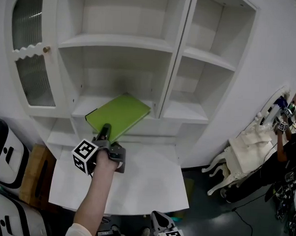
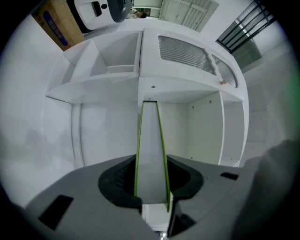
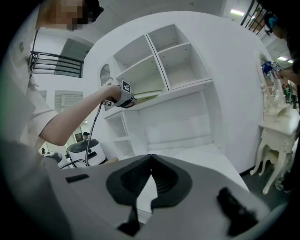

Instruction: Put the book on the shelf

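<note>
In the head view your left arm stretches forward and up, bare forearm nearly straight, the left hand wrapped round the left gripper. Its jaws are clamped on the near corner of the flat lime-green book. The book's far end reaches into the middle compartment on the left side of the white wooden shelf unit. Whether it rests on the board there is not clear. The right gripper hangs low at the bottom edge, over the white desk top. An arched, ribbed-glass cabinet door stands to the left. A white carved side table stands off to the right on the dark floor.

In the left gripper view the book shows edge-on, pale pages between two green covers. The left gripper squeezes it from both sides, pointing into a white compartment.

In the right gripper view the right gripper is clenched tip to tip with nothing between the jaws. Beyond it your left arm reaches out level from the shoulder, the left gripper holding the book at the shelf unit. The desk top lies below.
</note>
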`<act>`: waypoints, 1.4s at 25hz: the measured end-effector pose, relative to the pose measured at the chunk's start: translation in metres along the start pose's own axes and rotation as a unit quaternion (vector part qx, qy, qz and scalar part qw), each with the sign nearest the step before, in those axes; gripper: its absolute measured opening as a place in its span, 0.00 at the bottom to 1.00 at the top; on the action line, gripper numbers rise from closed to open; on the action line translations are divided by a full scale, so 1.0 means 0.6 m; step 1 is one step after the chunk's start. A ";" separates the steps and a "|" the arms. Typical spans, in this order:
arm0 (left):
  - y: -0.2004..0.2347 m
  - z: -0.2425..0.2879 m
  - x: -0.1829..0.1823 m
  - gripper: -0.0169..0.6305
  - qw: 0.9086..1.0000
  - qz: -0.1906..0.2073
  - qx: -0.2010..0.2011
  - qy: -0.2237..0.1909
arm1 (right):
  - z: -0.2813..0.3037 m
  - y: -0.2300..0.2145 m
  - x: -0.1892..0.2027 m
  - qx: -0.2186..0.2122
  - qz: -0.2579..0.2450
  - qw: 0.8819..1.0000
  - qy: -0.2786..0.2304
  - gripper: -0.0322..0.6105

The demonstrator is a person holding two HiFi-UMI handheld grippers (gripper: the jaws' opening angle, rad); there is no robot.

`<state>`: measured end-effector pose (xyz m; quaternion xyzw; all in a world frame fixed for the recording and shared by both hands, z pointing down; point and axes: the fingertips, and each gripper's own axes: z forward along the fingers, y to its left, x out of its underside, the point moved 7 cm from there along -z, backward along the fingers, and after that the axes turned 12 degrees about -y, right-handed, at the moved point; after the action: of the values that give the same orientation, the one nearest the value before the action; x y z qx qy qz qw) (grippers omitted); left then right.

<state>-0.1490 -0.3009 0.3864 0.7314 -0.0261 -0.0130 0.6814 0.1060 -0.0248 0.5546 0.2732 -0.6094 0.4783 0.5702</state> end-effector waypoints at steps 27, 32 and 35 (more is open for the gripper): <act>-0.005 0.112 -0.002 0.25 1.000 0.016 0.012 -0.015 | 0.013 -0.023 0.010 0.007 0.017 1.000 0.017 0.07; -0.012 0.112 -0.001 0.30 0.999 0.030 0.034 -0.004 | 0.019 -0.022 0.013 0.002 0.019 1.000 0.022 0.07; -0.023 0.106 -0.001 0.48 0.998 0.039 0.041 -0.008 | 0.017 -0.020 0.013 -0.002 0.019 1.000 0.022 0.07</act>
<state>-0.1531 -0.3634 0.3683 0.7572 -0.0602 0.0091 0.6504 0.1106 -0.0367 0.5666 0.2492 -0.6029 0.4938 0.5750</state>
